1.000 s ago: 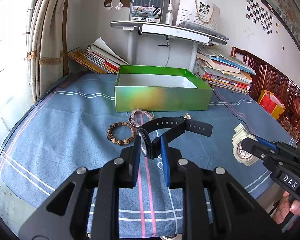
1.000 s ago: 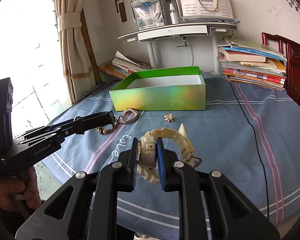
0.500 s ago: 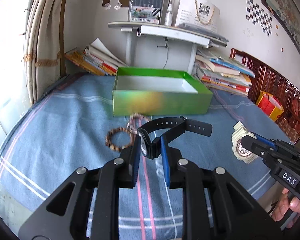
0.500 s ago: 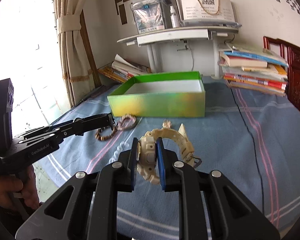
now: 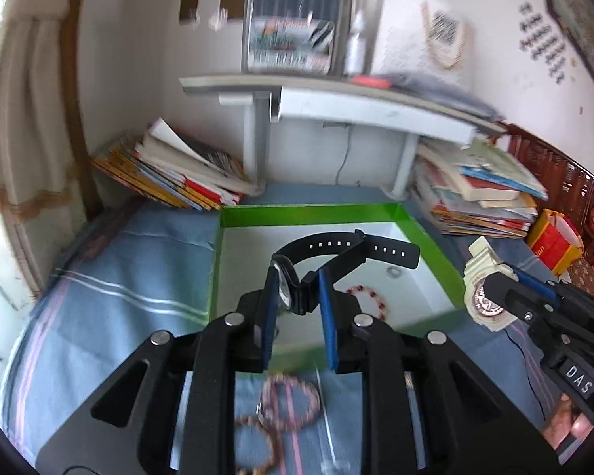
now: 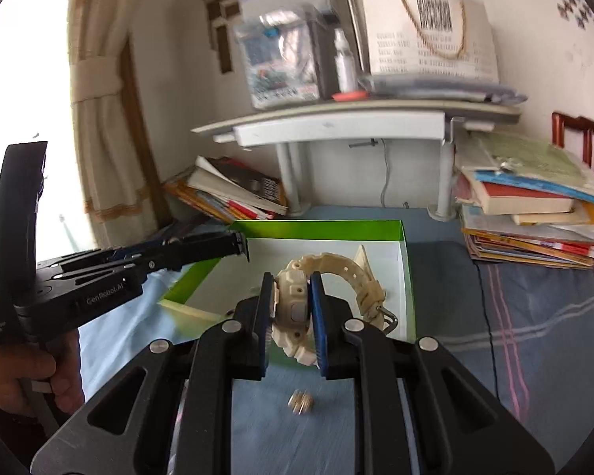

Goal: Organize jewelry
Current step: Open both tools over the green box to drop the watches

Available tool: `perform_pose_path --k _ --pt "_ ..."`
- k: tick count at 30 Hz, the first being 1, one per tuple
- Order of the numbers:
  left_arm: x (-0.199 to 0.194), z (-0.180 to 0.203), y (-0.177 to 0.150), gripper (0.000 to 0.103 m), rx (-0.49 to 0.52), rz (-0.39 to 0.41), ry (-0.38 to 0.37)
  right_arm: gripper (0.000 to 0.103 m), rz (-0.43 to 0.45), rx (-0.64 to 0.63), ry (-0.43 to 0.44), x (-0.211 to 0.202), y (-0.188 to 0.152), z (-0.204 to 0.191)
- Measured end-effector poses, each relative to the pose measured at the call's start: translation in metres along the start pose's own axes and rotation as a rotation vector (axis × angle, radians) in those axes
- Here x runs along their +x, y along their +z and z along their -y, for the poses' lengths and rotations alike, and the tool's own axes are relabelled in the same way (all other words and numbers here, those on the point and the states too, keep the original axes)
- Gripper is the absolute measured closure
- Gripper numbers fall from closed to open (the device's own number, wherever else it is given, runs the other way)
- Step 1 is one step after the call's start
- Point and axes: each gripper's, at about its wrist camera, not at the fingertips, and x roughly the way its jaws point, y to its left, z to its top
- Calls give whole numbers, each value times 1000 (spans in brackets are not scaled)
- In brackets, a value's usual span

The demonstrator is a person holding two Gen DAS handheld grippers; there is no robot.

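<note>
My left gripper (image 5: pixel 295 279) is shut on a black watch (image 5: pixel 336 251) and holds it above the open green box (image 5: pixel 316 210). My right gripper (image 6: pixel 292 289) is shut on a cream watch (image 6: pixel 328 273), also over the box (image 6: pixel 320 226); that gripper and the cream watch also show in the left wrist view (image 5: pixel 485 297). Inside the box lie a red bead bracelet (image 5: pixel 370 297) and a small ring (image 5: pixel 394 273). A pink bead bracelet (image 5: pixel 291 399) and a brown bead bracelet (image 5: pixel 257 447) lie on the blue cloth before the box. A small gold flower piece (image 6: pixel 301 401) lies below the right gripper.
The blue striped cloth (image 5: pixel 111 297) covers the table. Book stacks lie at back left (image 5: pixel 178 174) and back right (image 6: pixel 534 213). A grey shelf stand (image 5: pixel 328 99) rises behind the box. A black cable (image 6: pixel 491 336) runs over the cloth on the right.
Both grippers have moved forward and up with their watches, from above the cloth to over the green box. The bracelets on the cloth now lie below and behind the fingertips.
</note>
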Motion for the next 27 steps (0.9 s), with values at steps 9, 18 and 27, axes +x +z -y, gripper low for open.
perform_pose_path --k 9,18,27 --pt "89 -8 28 44 18 -74 87 64 -85 47 -58 93 18 27" --pt "-35 -27 0 10 -31 182 84 21 158 111 -23 -33 6 24" --pt "-141 -38 -96 6 -59 191 73 16 114 68 -37 -119 -70 -26"
